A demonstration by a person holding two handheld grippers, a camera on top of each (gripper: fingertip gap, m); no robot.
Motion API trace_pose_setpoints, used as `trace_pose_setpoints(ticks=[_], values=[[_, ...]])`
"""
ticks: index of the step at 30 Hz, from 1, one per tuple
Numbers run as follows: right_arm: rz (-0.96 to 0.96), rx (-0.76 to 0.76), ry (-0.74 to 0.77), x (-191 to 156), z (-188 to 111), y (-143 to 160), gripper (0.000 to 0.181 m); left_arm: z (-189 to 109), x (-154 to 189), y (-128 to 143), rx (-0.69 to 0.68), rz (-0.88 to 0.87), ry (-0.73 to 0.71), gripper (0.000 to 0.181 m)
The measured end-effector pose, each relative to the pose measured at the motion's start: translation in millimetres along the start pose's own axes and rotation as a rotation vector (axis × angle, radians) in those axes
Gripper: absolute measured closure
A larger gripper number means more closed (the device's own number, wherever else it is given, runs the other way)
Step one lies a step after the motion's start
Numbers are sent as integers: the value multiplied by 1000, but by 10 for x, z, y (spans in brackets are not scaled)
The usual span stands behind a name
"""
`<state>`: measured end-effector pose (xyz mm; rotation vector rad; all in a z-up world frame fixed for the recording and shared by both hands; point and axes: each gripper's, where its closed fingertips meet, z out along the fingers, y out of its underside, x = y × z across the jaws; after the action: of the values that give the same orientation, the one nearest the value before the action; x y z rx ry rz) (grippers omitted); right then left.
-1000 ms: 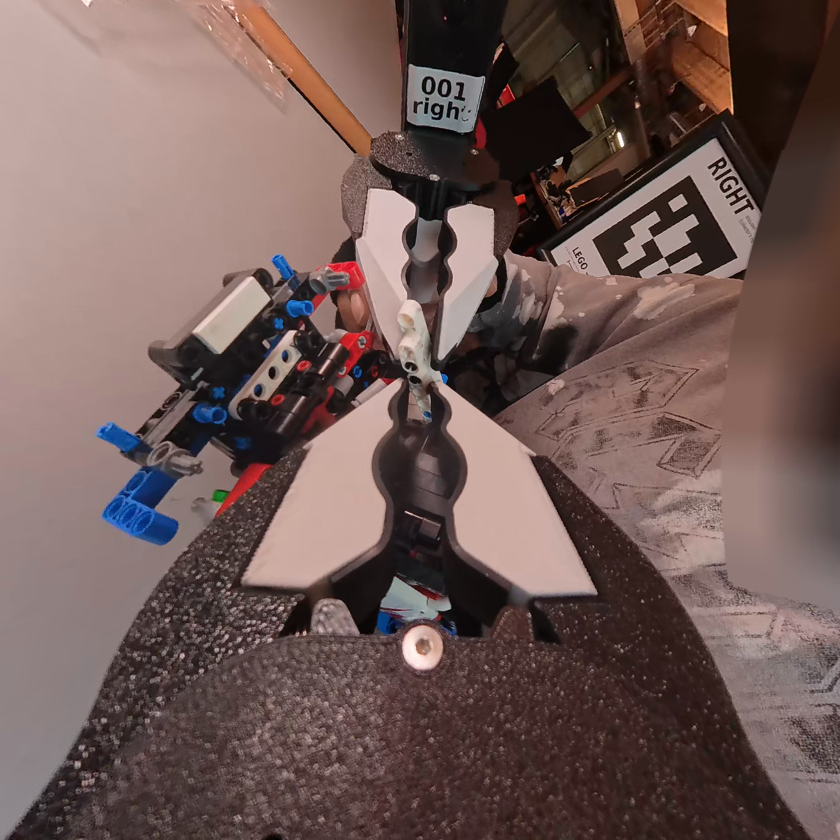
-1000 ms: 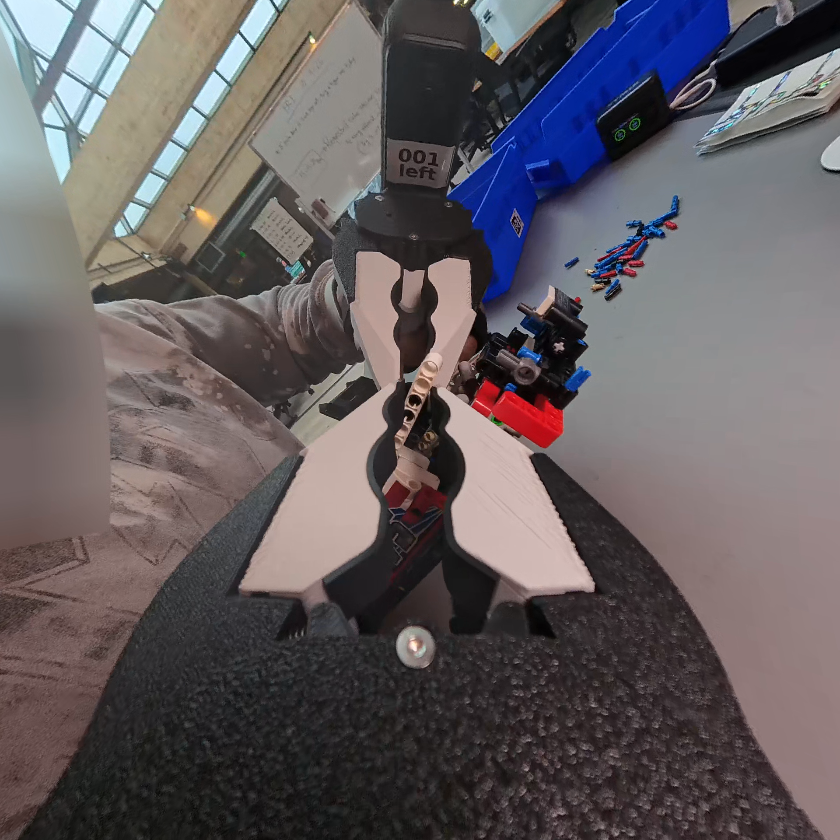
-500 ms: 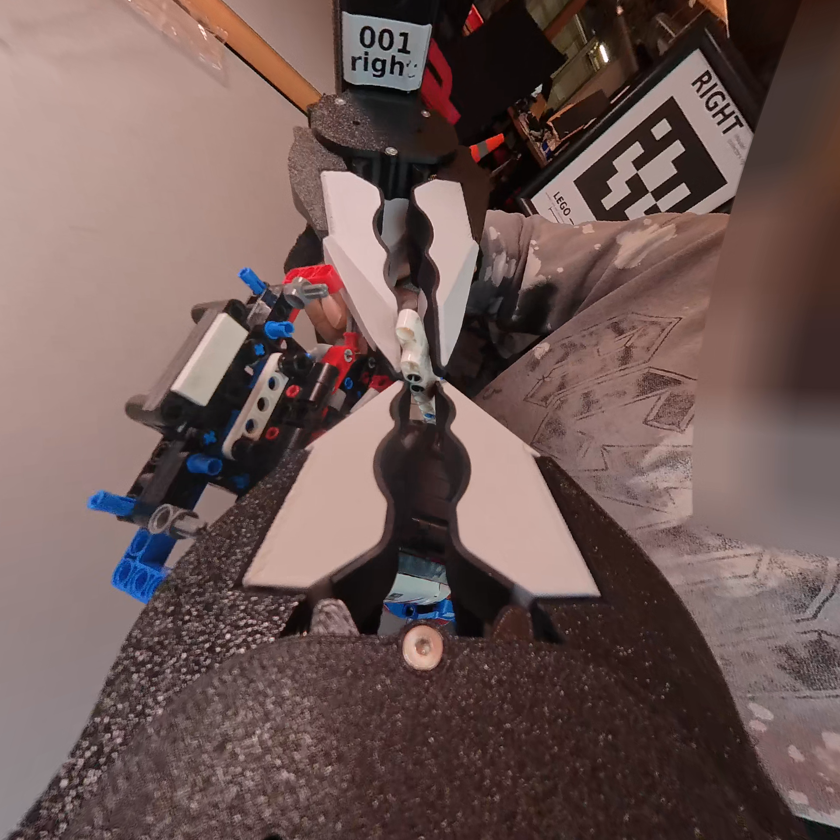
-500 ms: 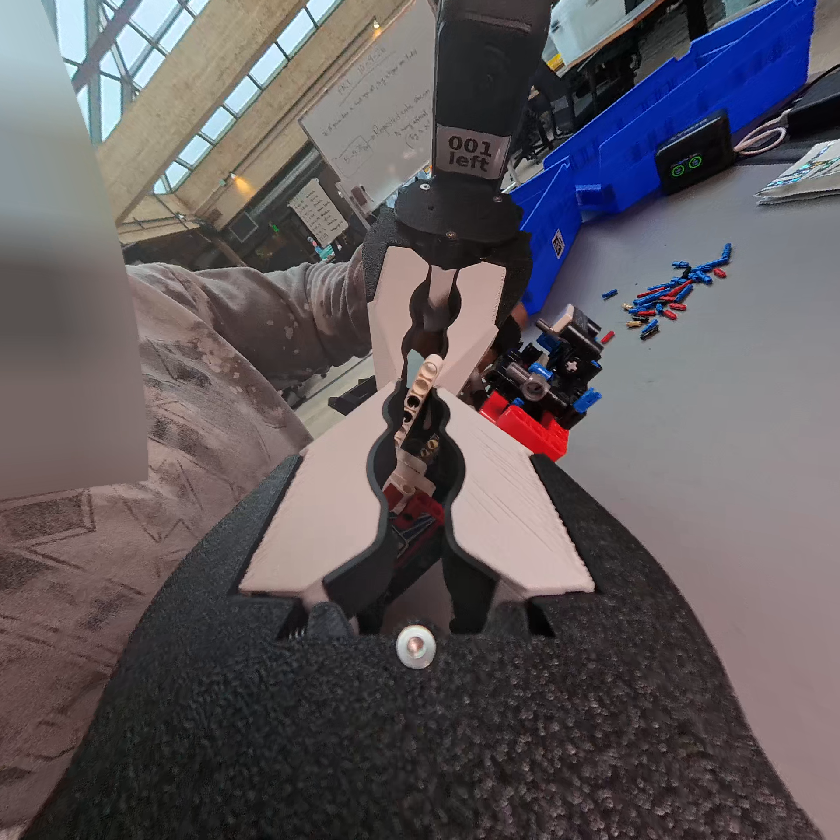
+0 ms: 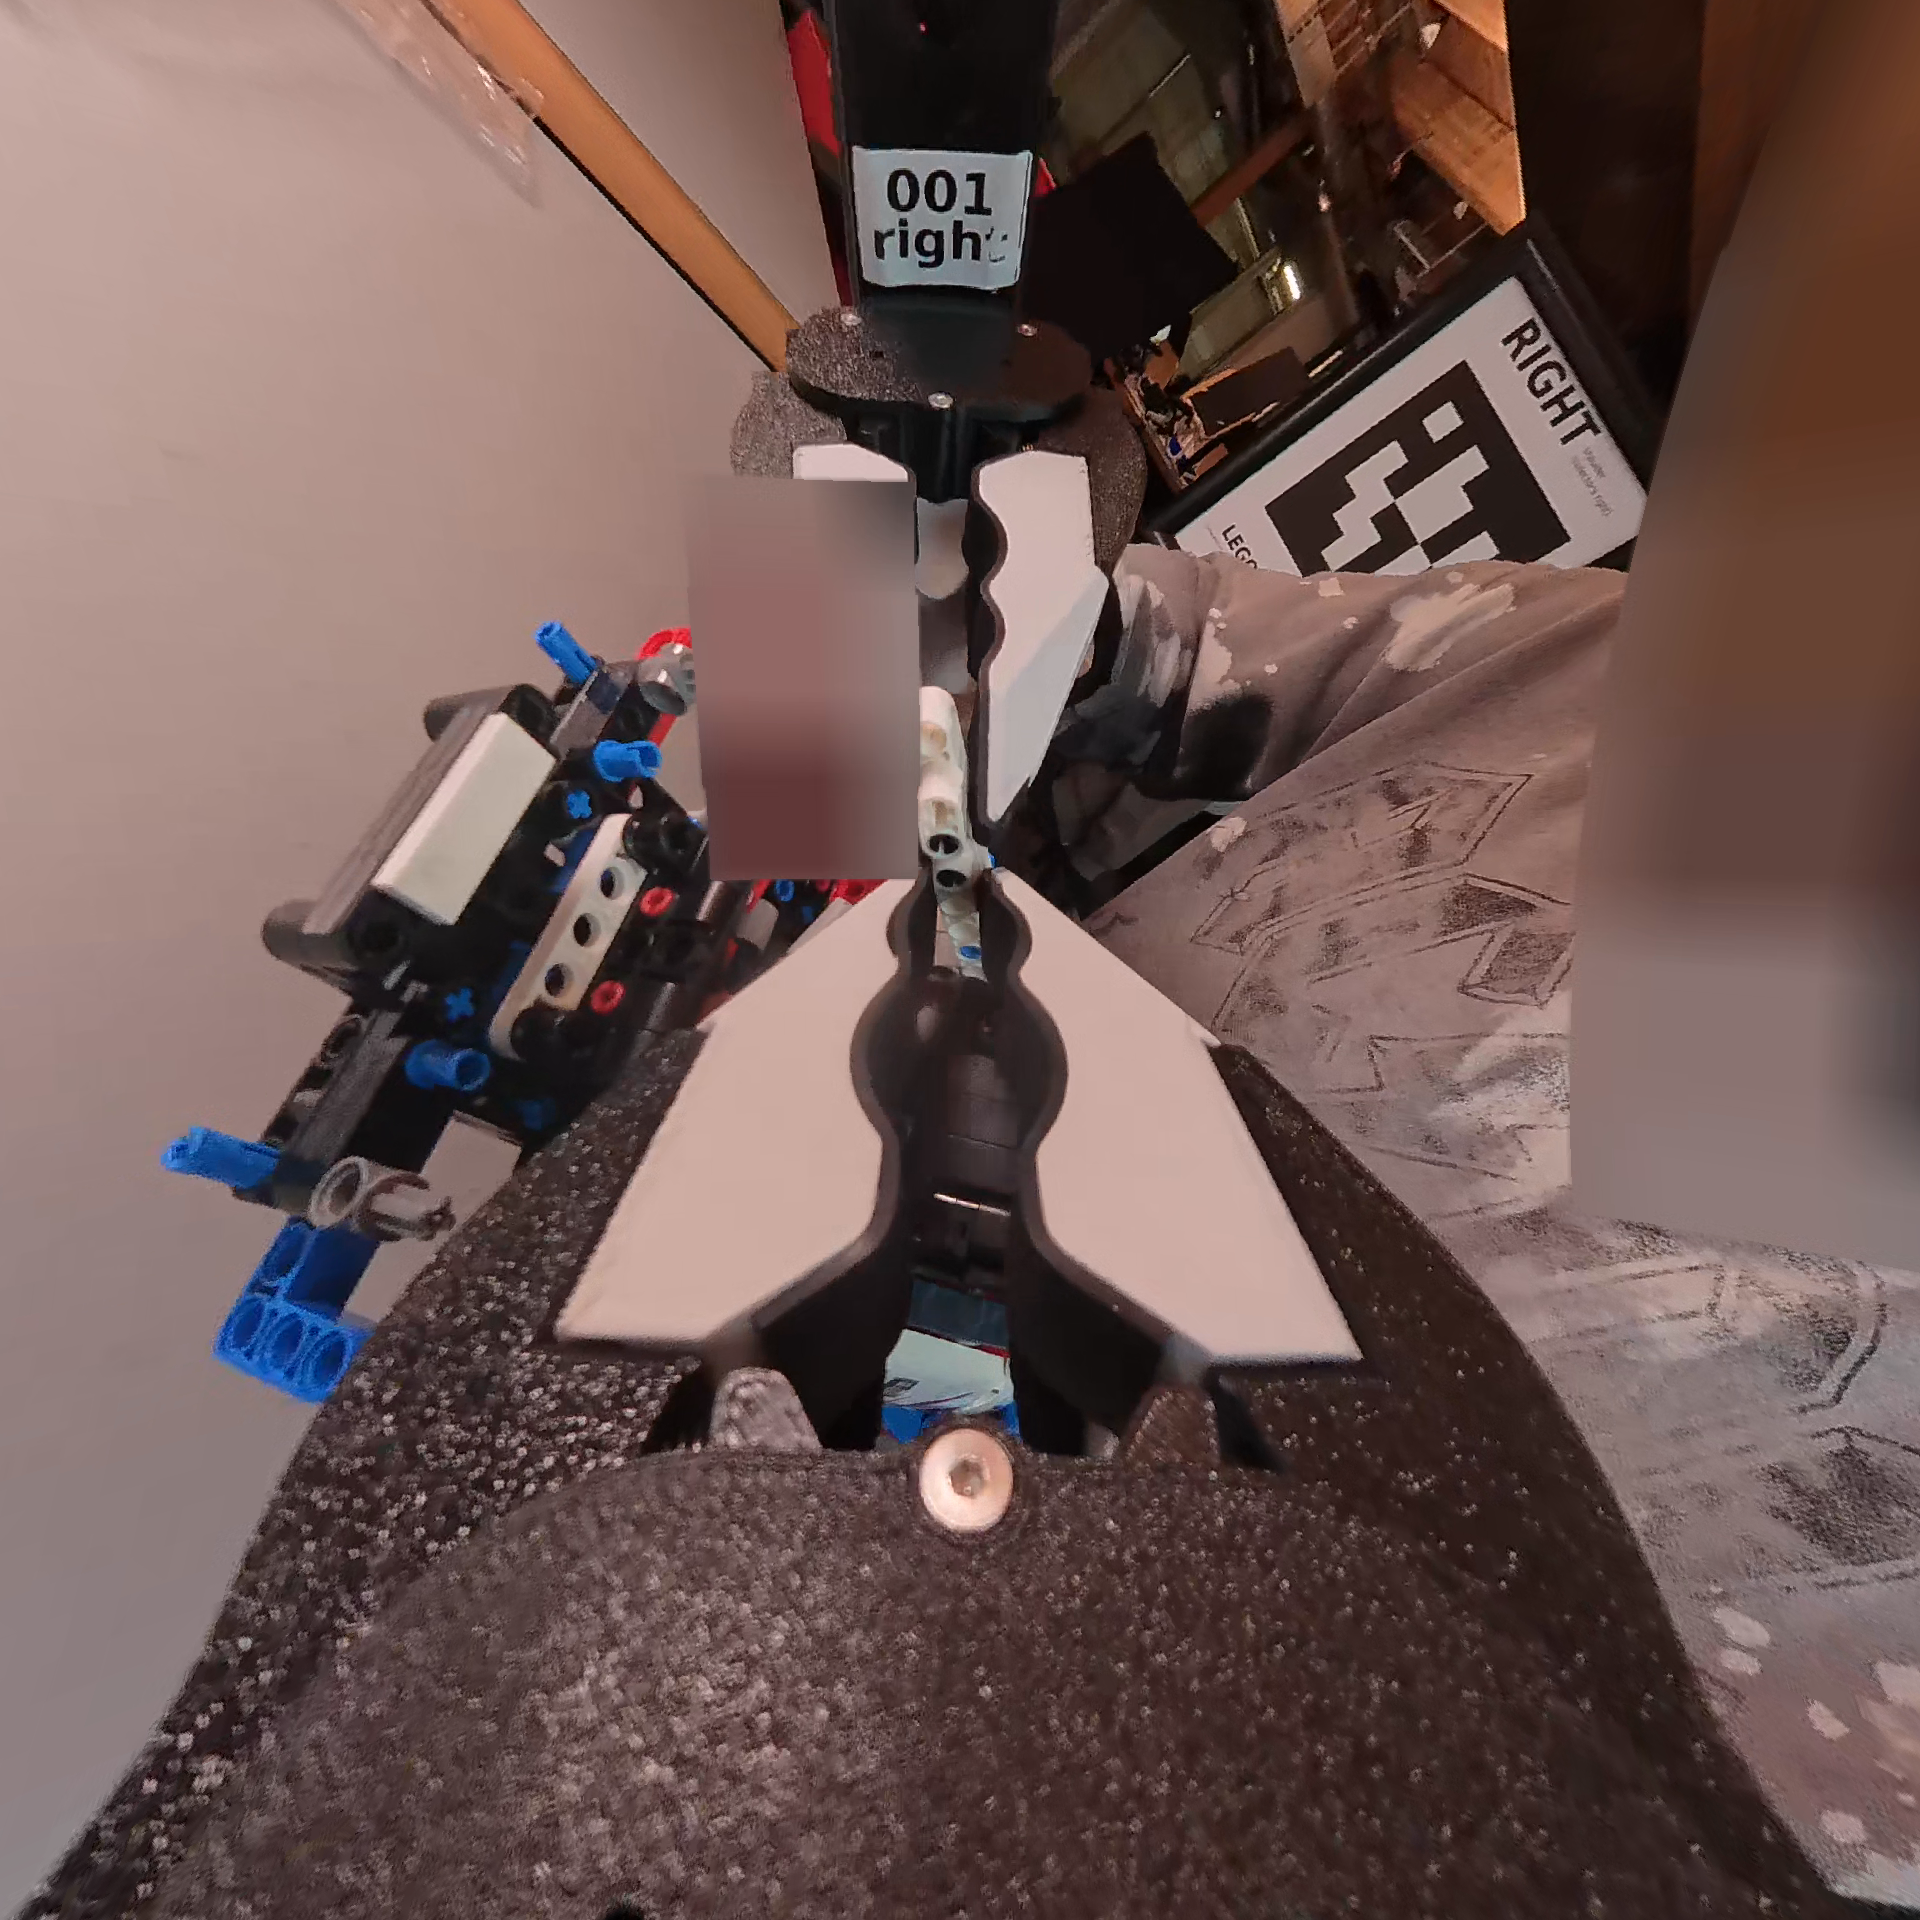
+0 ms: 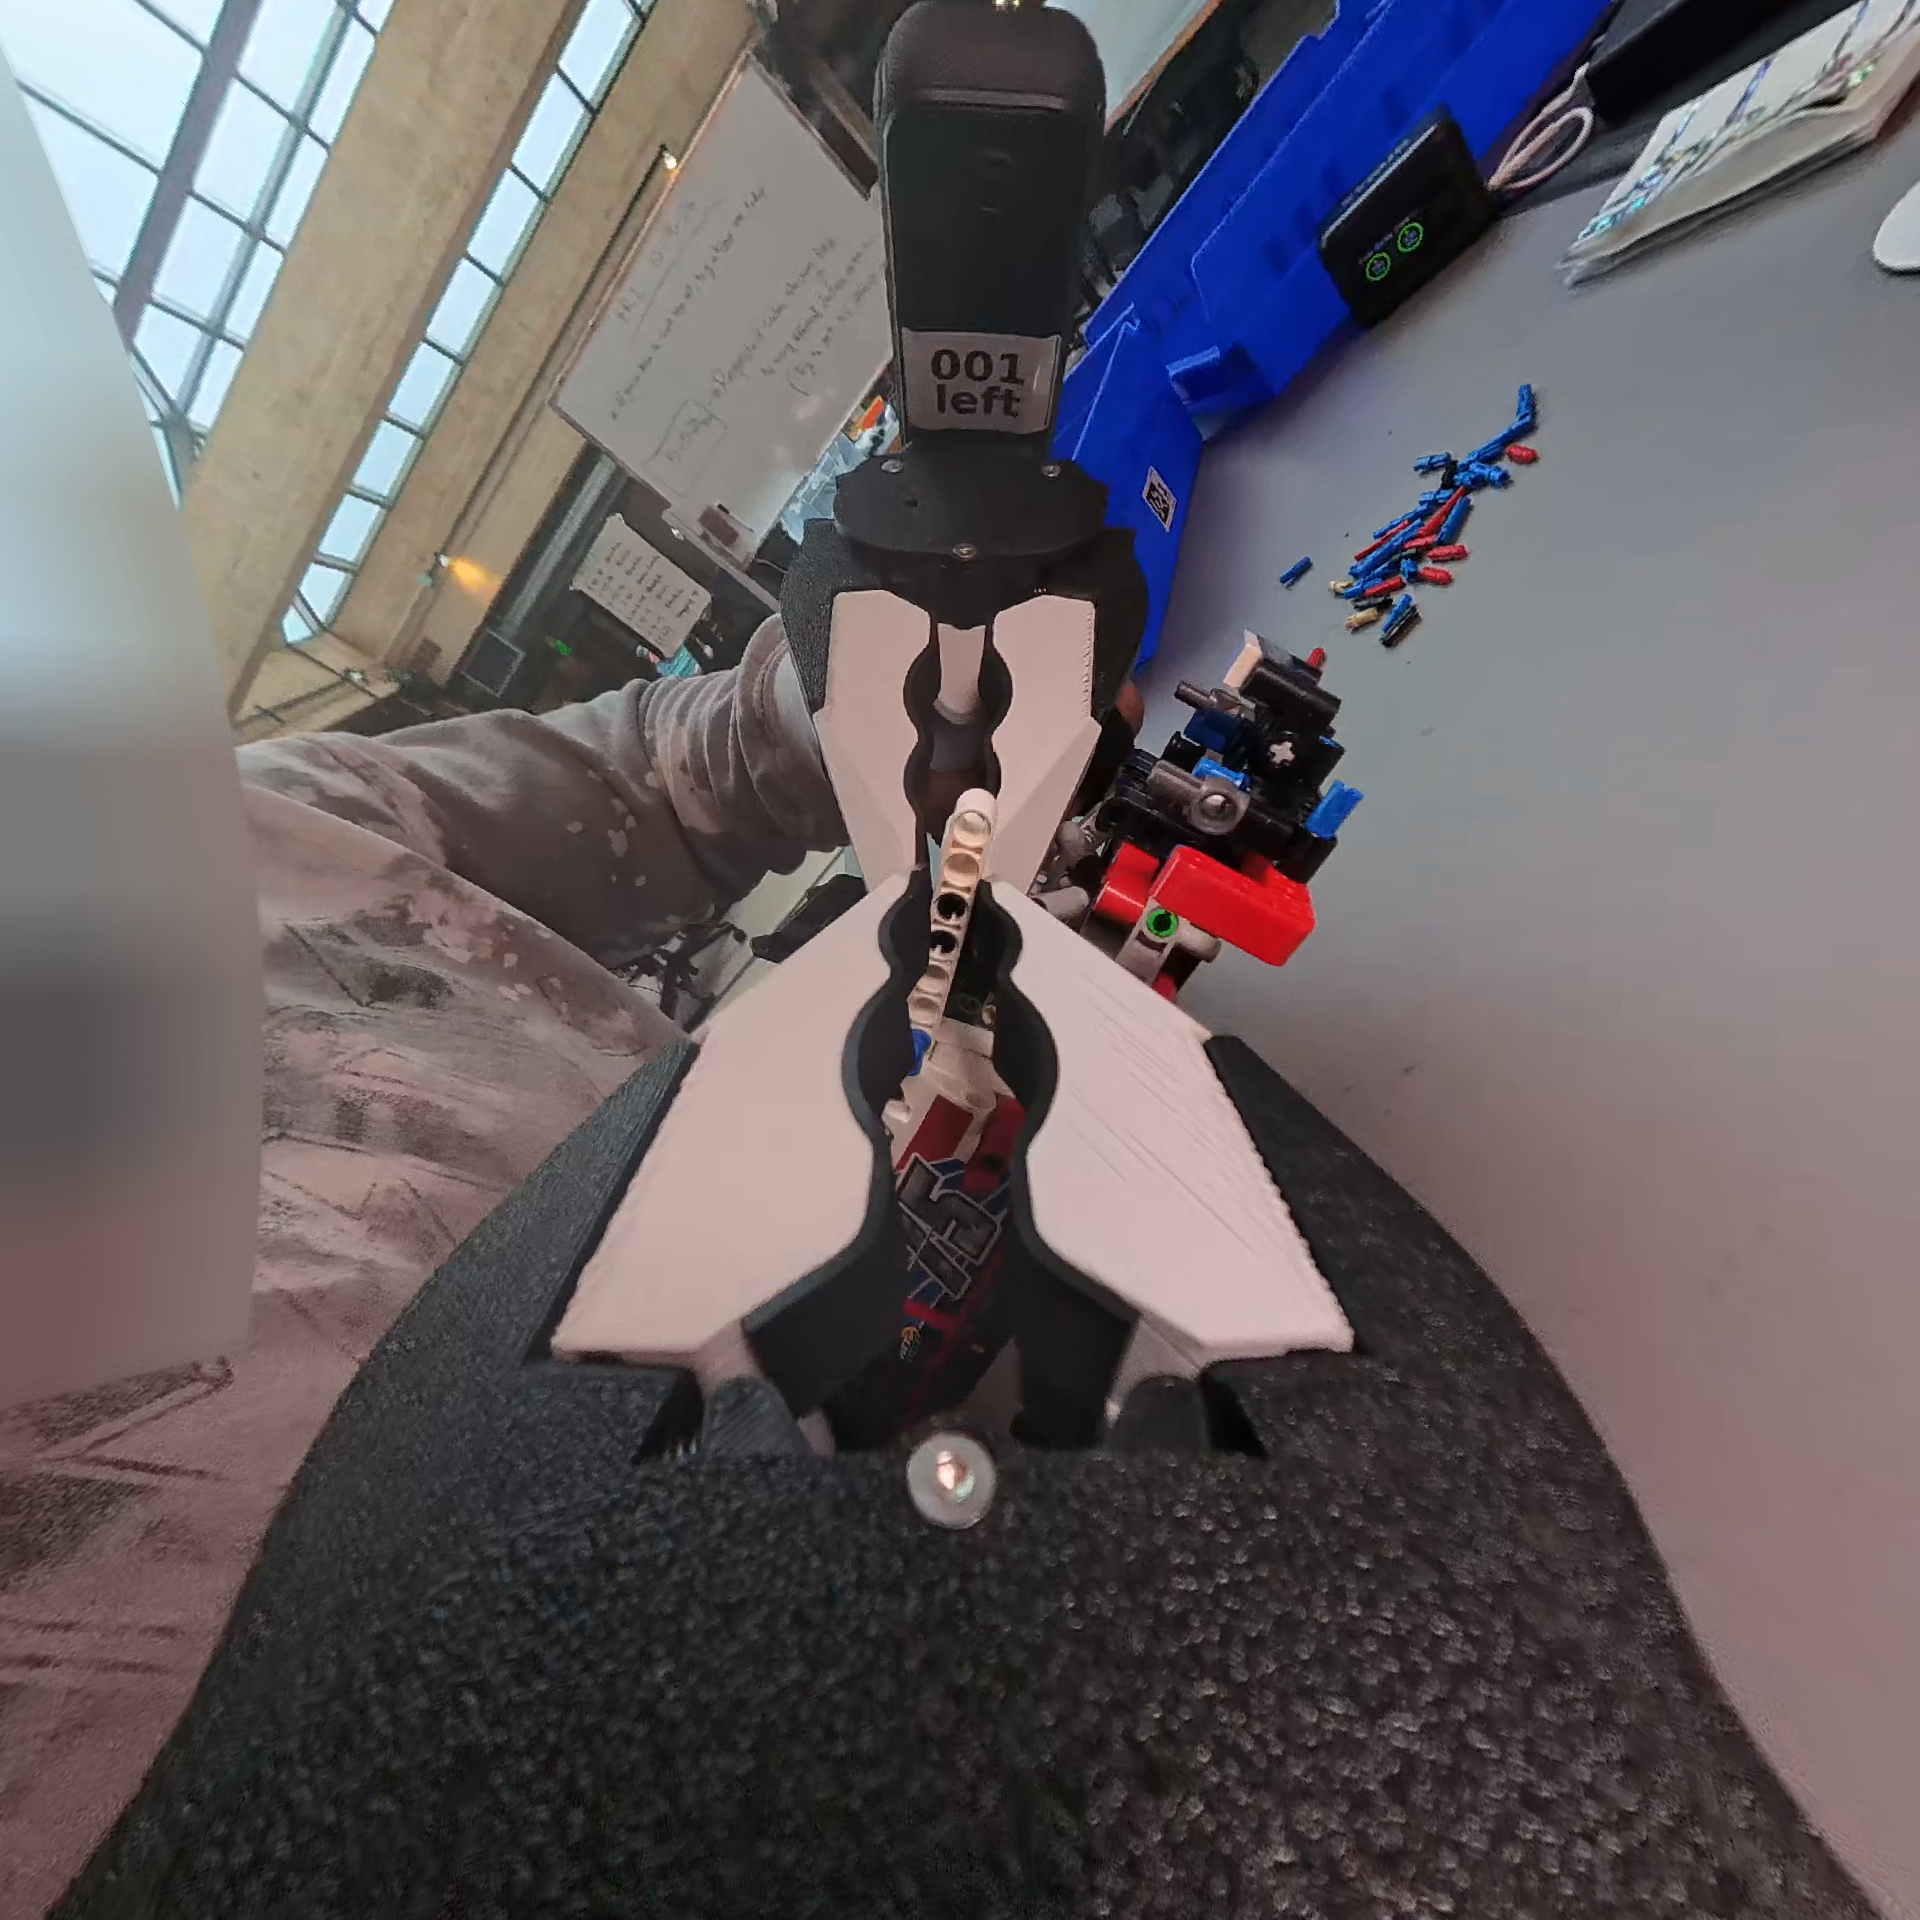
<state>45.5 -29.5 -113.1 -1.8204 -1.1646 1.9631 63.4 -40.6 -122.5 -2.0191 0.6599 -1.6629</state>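
White perforated beam [image 6: 961, 883] spans both your grippers: the right gripper [image 6: 951, 883] clamps its near end, the left gripper [image 5: 951, 883] pinches the far end, steadying it; the brick model [image 6: 1226, 831] sits just right.

Right tongs [image 6: 954, 894] around white holed beam [image 6: 958, 883]

Each camera sits just behind its own gripper and looks forward along the two fingers, which fill the lower frame very near. The left wrist view faces the right gripper [image 5: 961, 831] head-on; the right wrist view faces the left gripper [image 6: 961, 852] the same way. Both views share the white beam [image 5: 943, 790] between the tips, the brick model [image 6: 1226, 831] beside them, and the grey desk [image 6: 1610, 935].
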Motion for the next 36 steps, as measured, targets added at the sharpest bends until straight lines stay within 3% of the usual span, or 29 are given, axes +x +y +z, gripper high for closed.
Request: trace_pose_setpoints(ticks=[4, 8, 10, 15, 21, 23, 26, 28, 31, 33, 36], values=[[80, 15, -20, 30, -34, 33, 175, 6, -30, 27, 7, -7, 7, 176], [102, -11, 30, 186, -303, 63, 176, -245, -246, 114, 44, -101, -43, 176], [55, -47, 25, 136, -236, 81, 176, -205, -248, 138, 15, -79, -40, 174], [19, 11, 39, 211, -400, -185, 176, -121, -417, 117, -46, -79, -90, 172], [68, 36, 96, 377, -486, -27, 176, 70, -931, -45, -166, -158, -137, 171], [65, 50, 114, 378, -519, 26, 175, 113, -1140, -100, -223, -170, -180, 162], [48, 58, 165, 406, -618, 126, 175, 74, -1268, -465, -136, -114, -243, 127], [54, 65, 172, 394, -682, 199, 176, -34, -1276, -666, -82, -54, -302, 115], [30, 67, 209, 420, -776, 278, 175, -222, -1063, -822, -19, 80, -361, 111], [-2, 40, 233, 426, -806, 344, 175, -325, -846, -746, -9, 161, -392, 109], [-35, 23, 243, 415, -805, 392, 175, -477, -637, -414, -19, 242, -484, 98]])
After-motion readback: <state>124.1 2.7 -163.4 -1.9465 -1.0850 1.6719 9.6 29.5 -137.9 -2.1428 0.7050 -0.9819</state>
